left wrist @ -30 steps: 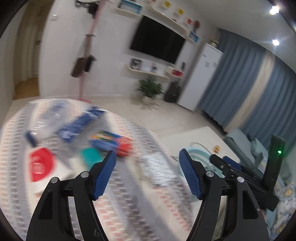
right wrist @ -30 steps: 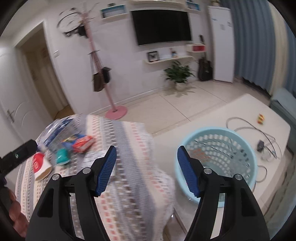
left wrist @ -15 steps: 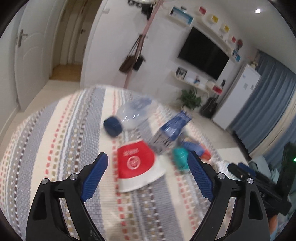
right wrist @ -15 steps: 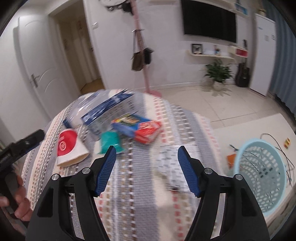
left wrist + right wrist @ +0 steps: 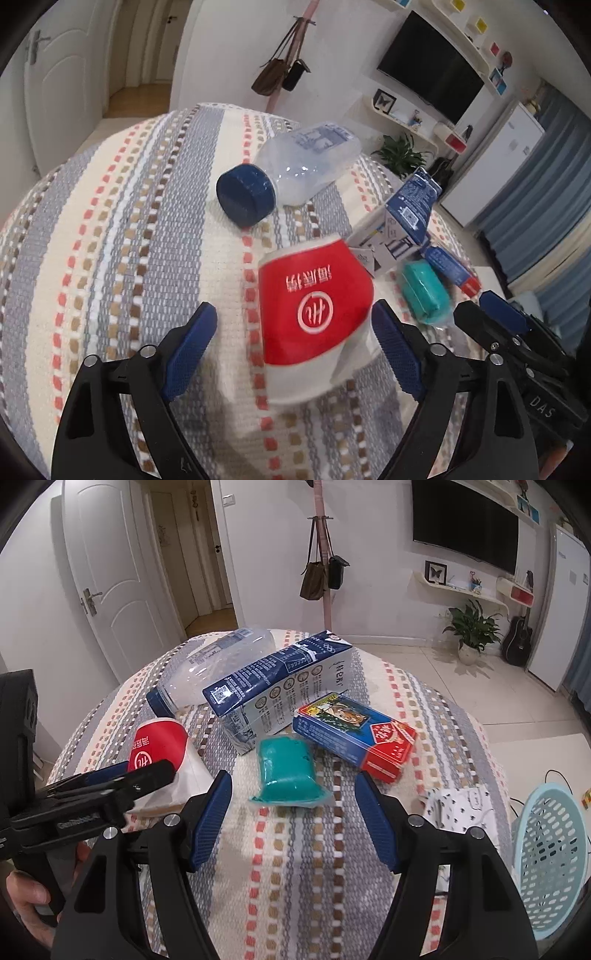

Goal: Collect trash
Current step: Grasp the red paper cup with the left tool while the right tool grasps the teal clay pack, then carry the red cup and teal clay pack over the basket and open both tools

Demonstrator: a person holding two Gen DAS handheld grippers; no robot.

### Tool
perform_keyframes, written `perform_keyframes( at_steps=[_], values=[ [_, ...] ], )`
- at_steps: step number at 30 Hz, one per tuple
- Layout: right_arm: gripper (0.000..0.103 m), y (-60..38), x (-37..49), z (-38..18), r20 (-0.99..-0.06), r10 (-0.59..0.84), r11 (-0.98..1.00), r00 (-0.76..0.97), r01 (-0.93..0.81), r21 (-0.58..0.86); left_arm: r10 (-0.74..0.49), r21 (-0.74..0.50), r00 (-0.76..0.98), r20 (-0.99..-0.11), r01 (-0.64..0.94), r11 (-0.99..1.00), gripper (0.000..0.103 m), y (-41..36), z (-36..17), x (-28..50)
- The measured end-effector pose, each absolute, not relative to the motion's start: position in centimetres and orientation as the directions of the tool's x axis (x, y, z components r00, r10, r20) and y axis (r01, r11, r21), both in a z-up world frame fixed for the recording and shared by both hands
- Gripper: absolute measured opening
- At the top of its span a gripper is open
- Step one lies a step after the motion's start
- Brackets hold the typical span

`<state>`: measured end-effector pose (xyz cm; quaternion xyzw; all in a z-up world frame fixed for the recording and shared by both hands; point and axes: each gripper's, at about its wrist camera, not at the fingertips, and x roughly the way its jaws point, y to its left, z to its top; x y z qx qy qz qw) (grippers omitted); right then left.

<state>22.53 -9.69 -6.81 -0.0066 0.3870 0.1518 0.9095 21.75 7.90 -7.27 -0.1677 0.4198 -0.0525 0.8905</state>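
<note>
Trash lies on a striped tablecloth (image 5: pixel 110 221). A crushed red and white paper cup (image 5: pixel 317 314) lies on its side between the fingers of my open left gripper (image 5: pixel 295 347), which does not grip it. The cup also shows in the right wrist view (image 5: pixel 162 746). My open, empty right gripper (image 5: pixel 293 819) hovers just short of a teal packet (image 5: pixel 288 771). Behind it lie a blue milk carton (image 5: pixel 280 679), a blue and red box (image 5: pixel 354 734) and a clear plastic bottle (image 5: pixel 306 162) with a blue cap (image 5: pixel 245 194).
A light blue laundry-style basket (image 5: pixel 550 856) stands off the table's right edge. A white patterned tissue pack (image 5: pixel 461 805) lies near that edge. The left gripper (image 5: pixel 110 790) crosses the right view's left side. A coat stand (image 5: pixel 321 554) is behind the table.
Both grippers have swung left from the basket side and come in low over the table. The left now straddles the red cup; the right now faces the teal packet.
</note>
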Motion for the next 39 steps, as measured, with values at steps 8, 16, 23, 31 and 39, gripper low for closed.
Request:
perform_keyframes(
  at_steps=[8,16,23,31,39],
  values=[
    [0.065,-10.2,23.5,-8.5,-0.69,0.304,0.949,0.657,-0.276,0.155,-0.3,-0.394,0.663,-0.686,0.009,0.919,0.055,7.7,-7.7,21.7],
    [0.065,-9.9,24.8,-8.5,-0.698,0.288,0.954,0.655,-0.258,0.151,-0.334,-0.466,0.691,-0.64,-0.003,0.885,0.045,8.8,-8.1,20.2],
    [0.036,-7.6,25.1,-9.0,-0.723,0.23,0.957,0.652,-0.285,0.047,-0.279,-0.401,0.726,-0.629,0.005,0.916,0.042,8.2,-7.3,19.2],
    [0.036,-8.7,21.6,-7.3,-0.625,0.271,0.95,0.732,-0.307,0.053,-0.132,-0.244,0.788,-0.601,-0.023,0.97,0.039,6.9,-5.5,17.1],
    [0.036,-11.6,17.6,-5.4,-0.57,0.243,0.961,0.785,-0.274,0.032,-0.225,-0.268,0.822,-0.523,0.092,0.959,0.038,4.5,-2.5,13.9]
  ],
)
